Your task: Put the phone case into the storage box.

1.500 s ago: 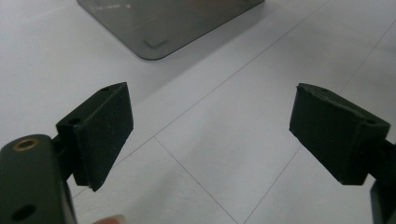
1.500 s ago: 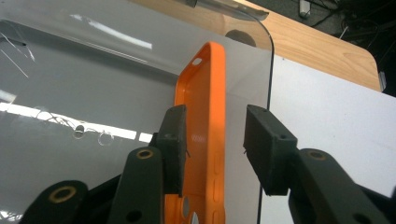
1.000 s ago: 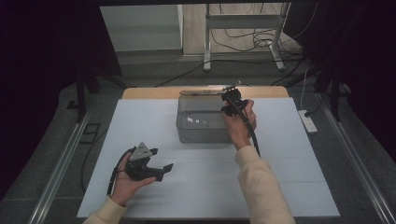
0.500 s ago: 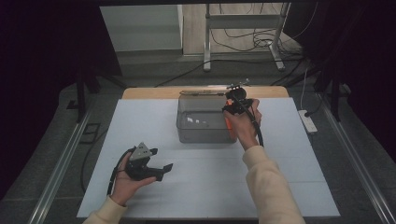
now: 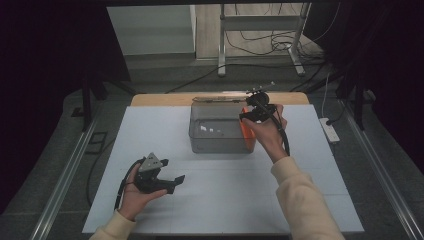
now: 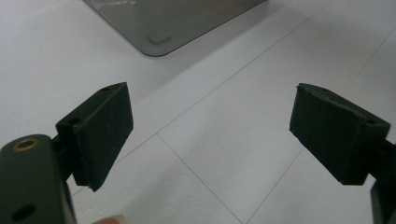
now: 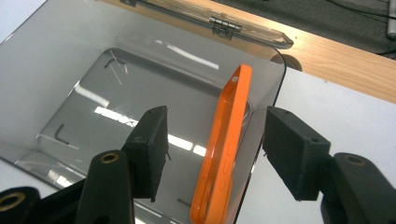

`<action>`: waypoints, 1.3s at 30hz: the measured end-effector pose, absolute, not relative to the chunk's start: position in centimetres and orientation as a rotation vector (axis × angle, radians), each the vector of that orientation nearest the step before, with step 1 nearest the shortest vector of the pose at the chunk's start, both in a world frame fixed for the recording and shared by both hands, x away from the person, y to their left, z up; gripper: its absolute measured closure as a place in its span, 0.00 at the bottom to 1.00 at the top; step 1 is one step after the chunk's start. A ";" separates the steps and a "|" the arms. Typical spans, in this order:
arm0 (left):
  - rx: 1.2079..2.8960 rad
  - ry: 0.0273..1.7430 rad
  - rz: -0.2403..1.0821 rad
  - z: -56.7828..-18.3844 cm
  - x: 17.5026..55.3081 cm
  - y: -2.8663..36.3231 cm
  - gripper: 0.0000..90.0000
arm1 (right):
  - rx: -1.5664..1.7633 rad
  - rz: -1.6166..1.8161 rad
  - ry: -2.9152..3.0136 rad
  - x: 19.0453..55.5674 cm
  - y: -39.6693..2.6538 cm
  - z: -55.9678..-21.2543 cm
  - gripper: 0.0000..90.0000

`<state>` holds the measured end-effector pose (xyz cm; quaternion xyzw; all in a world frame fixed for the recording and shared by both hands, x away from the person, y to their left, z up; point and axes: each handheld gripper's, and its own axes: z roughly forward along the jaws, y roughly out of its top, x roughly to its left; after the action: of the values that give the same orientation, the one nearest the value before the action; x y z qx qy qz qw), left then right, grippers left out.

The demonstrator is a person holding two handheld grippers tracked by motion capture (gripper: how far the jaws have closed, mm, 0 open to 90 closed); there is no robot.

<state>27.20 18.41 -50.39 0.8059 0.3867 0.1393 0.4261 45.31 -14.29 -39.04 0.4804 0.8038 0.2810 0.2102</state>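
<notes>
Hiding orange case [image 5: 246,131] lower end | right gripper [image 7: 215,149] jaws opening, unclamped

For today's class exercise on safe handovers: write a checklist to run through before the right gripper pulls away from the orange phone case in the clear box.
1. Right gripper jaws off the orange phone case: ok; they have just been opening, gaps on both sides.
2. Case inside the clear box: ok.
3. Case lying flat: not ok, on edge against the wall.
4. Hinged lid open: ok.
5. Left gripper open, nothing between its jaws: ok.
</notes>
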 end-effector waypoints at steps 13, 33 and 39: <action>2.007 0.978 0.354 -50.5 27.3 18.6 0.15 | 1.243 0.848 2.273 43.7 -14.3 -38.8 0.44; 2.017 0.980 0.361 -50.7 27.0 18.4 0.15 | 1.130 0.989 2.294 39.9 -18.2 -39.6 0.38; 2.014 0.991 0.366 -50.7 27.0 18.7 0.14 | 1.096 1.032 2.304 38.7 -19.2 -40.4 0.34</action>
<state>27.03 18.65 -50.74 0.8035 0.3955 0.1460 0.4203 38.74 -19.24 -40.39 0.3908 0.8212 0.3680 0.1935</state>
